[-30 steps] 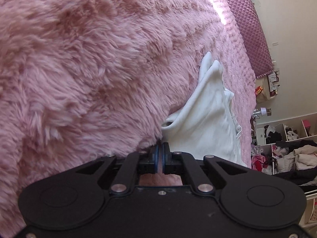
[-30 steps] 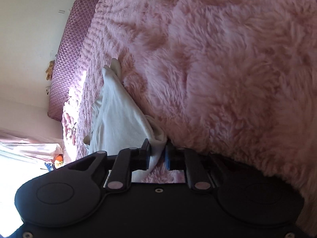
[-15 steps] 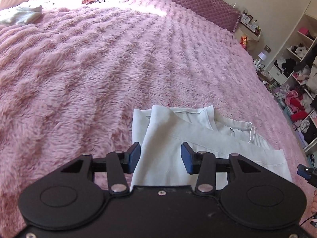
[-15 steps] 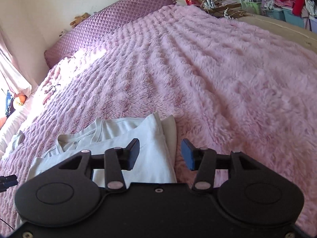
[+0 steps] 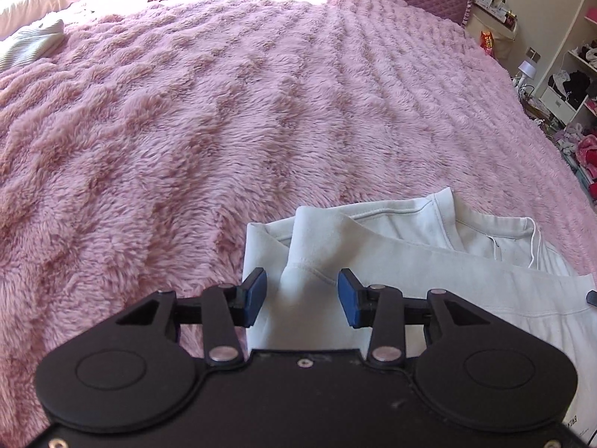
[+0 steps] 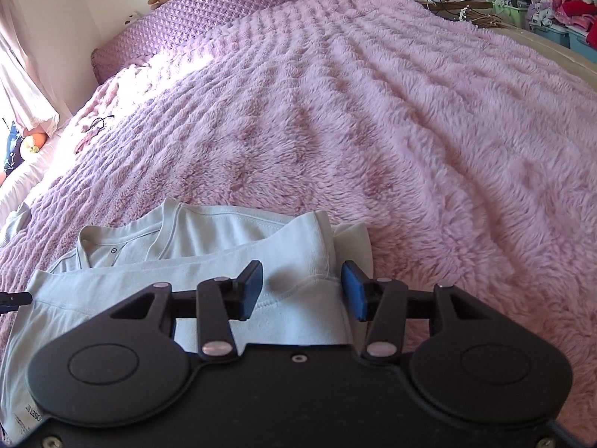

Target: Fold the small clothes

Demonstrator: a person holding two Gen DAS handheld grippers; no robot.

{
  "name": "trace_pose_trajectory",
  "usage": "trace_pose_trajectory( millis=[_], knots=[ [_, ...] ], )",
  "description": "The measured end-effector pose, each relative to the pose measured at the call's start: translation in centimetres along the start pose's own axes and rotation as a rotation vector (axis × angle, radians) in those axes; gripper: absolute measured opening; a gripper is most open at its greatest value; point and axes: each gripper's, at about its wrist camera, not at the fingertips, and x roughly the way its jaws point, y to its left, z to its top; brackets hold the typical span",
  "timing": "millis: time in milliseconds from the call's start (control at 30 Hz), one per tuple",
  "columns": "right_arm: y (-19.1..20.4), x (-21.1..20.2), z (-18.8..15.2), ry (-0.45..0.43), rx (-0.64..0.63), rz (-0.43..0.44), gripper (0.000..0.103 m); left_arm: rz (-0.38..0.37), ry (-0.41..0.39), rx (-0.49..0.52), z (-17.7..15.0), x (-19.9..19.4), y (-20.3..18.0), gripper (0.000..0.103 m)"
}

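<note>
The pale white cotton garment [image 5: 429,261] lies folded over on the fluffy pink bed blanket [image 5: 224,130], its long axis running crosswise from one tool to the other. The left tool [image 5: 302,295] hangs over the garment's left end, and the right tool [image 6: 301,287] over its right end, so each hand is nearest its own end. Both tools have just been opening and now stand spread; a doubled fabric edge lies beneath the gap of each, but the blue pads do not press on it. Ahead of both tools the collar shows beyond the folded layer. The next fold likely runs end to end, one tool carrying its end towards the other.
</note>
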Motion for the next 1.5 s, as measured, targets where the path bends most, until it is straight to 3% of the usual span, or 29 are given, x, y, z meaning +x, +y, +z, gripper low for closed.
trace_pose_trajectory(
  millis=[167,233,300,333,400,500,633,767,900,967,1000,1033,1133,1267,1367,1467,1500],
  knots=[
    [0.2,0.4,-0.2,0.008,-0.007,-0.001,0.048,-0.003,0.000,-0.003,0.7,0.9,-0.1,0.035],
    [0.3,0.4,-0.3,0.004,-0.003,-0.005,0.048,0.008,0.005,0.016,0.7,1.3,-0.6,0.014],
    [0.4,0.4,-0.2,0.000,-0.004,-0.027,0.040,0.012,-0.015,0.028,0.7,1.3,-1.0,0.007],
    [0.6,0.3,-0.2,-0.007,-0.007,-0.056,0.029,0.015,-0.051,0.041,0.6,0.9,-1.3,0.006],
    [0.8,-0.1,0.1,-0.016,0.003,-0.065,0.020,0.001,-0.131,0.047,0.6,-0.6,-1.4,0.006],
    [1.4,-1.5,0.8,-0.085,-0.002,-0.027,0.018,-0.028,-0.193,0.008,1.1,-3.0,-0.8,0.006],
    [1.6,-0.4,1.5,-0.073,0.026,-0.004,0.018,0.005,-0.153,0.005,1.3,-2.2,0.4,0.006],
    [1.0,2.6,0.8,-0.004,0.029,-0.061,0.017,0.042,-0.070,-0.016,0.4,0.8,1.1,0.007],
    [0.0,2.8,0.5,-0.004,0.075,-0.042,0.016,0.086,-0.047,0.078,-0.5,2.6,0.1,0.012],
    [-0.4,1.6,0.6,-0.001,0.112,-0.013,0.026,0.069,-0.039,0.055,-0.4,1.8,0.3,0.024],
    [-0.5,0.6,0.5,0.004,0.126,-0.004,0.036,0.057,-0.012,0.016,-0.3,1.1,0.9,0.055],
    [-0.7,-1.0,0.1,0.000,0.144,0.009,0.048,0.054,0.001,-0.019,-0.4,0.0,1.4,0.068],
    [-1.3,-6.2,-2.3,-0.021,0.143,0.102,0.050,-0.033,-0.020,-0.095,-2.9,-5.2,3.8,0.066],
    [-1.5,-12.4,-7.5,0.009,0.064,0.101,0.050,-0.087,-0.023,-0.169,-8.7,-11.4,6.5,0.067],
    [-1.5,-14.1,-10.2,0.056,0.002,0.051,0.050,-0.112,0.034,-0.229,-12.8,-13.2,7.8,0.067],
    [-1.5,-14.3,-11.3,0.072,0.018,0.037,0.049,-0.126,0.062,-0.274,-15.4,-13.5,8.0,0.066],
    [-1.6,-14.2,-11.5,0.073,0.029,0.041,0.044,-0.140,0.066,-0.292,-16.1,-13.6,7.8,0.066]
  ],
)
